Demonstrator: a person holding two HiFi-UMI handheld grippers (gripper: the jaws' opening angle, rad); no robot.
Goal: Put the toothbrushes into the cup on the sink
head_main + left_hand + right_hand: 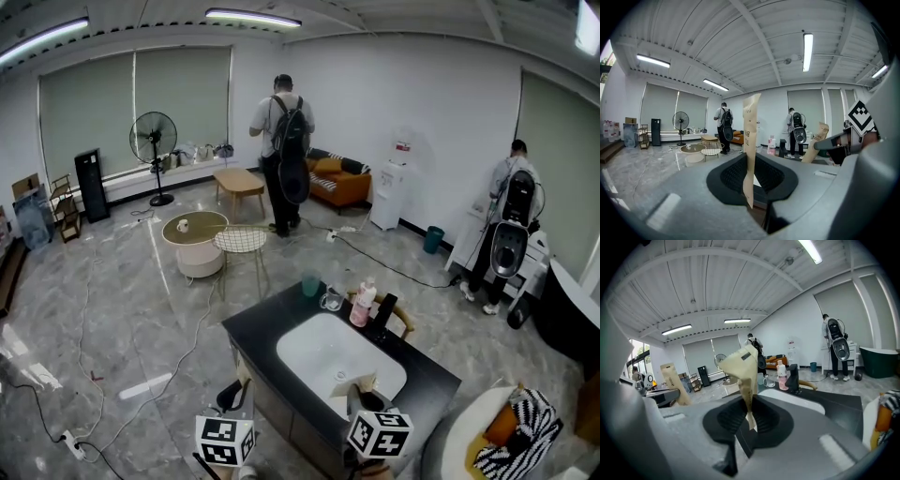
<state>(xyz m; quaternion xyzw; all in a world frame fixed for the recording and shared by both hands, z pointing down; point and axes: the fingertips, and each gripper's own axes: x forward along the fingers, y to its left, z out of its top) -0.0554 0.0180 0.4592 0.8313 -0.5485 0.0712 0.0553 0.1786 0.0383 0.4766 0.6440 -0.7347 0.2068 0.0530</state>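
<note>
My black sink counter fills the lower middle of the head view, with the teal cup at its far edge. My left tongs pinch a paper-wrapped toothbrush upright at frame centre. My right tongs clamp a second wrapped toothbrush.

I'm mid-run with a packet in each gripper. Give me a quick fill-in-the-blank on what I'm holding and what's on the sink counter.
1. The left gripper grips a tan paper packet, which stands ____ between its jaws. The right gripper grips a second packet.
2. The countertop around the white sink is ____.
3. The bottle beside the black faucet is ____.
4. In the head view, the teal cup stands to the ____ of the glass mug.

Missing words: upright; black; pink; left
</note>
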